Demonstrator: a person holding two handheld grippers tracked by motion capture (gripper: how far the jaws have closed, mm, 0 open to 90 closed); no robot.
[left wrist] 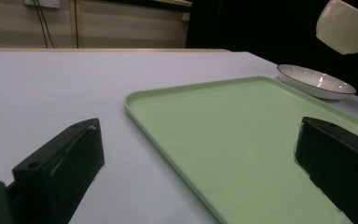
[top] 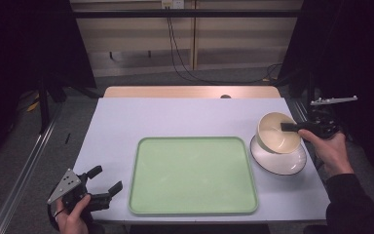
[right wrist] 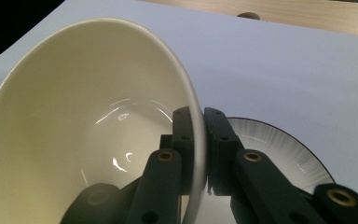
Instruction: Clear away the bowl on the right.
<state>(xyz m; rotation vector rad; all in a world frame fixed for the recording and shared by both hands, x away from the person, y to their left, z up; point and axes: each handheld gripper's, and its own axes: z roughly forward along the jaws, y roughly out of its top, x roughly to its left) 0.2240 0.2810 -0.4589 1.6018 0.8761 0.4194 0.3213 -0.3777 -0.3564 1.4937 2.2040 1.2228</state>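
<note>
A cream bowl hangs tilted above a white plate with a dark rim at the table's right side. My right gripper is shut on the bowl's rim, one jaw inside and one outside. In the right gripper view the bowl is pinched by the right gripper, and the plate lies below it. A light green tray lies at the table's middle. My left gripper stands open near the front left corner, nothing between its jaws. The left gripper view shows the tray, the plate and the lifted bowl.
The table has a pale blue top with a wooden strip along its far edge. Dark curtains flank both sides, and cables hang down the back wall. A metal rail runs along the floor at the left.
</note>
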